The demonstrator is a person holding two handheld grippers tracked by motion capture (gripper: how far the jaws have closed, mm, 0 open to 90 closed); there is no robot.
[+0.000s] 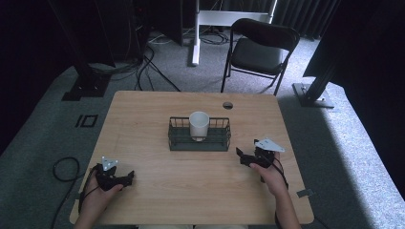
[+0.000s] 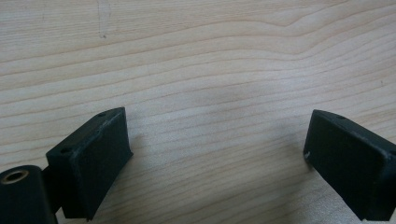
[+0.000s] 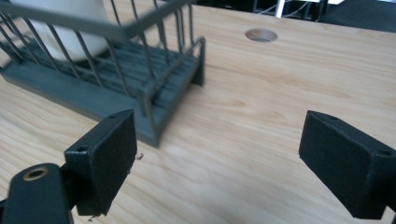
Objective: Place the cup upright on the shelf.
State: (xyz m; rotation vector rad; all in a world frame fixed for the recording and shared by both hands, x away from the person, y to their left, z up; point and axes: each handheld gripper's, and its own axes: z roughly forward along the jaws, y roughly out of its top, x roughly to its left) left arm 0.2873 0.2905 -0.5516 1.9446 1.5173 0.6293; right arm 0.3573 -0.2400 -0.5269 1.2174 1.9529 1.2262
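Note:
A white cup (image 1: 199, 125) stands upright inside a dark wire rack (image 1: 177, 138) at the middle of the wooden table (image 1: 191, 186). My left gripper (image 1: 125, 180) rests low at the table's front left, held by a hand, and is open. In the left gripper view its jaws stand wide apart over bare wood, gripper (image 2: 217, 158) empty. My right gripper (image 1: 242, 156) sits just right of the rack and is open. In the right gripper view the rack (image 3: 107, 88) and the cup (image 3: 65, 25) lie ahead to the left, gripper (image 3: 219, 149) empty.
A round cable hole (image 1: 228, 105) is in the table behind the rack. A black folding chair (image 1: 258, 50) stands beyond the far edge. Cables (image 1: 62, 169) lie on the floor to the left. Dark stands flank the table on both sides.

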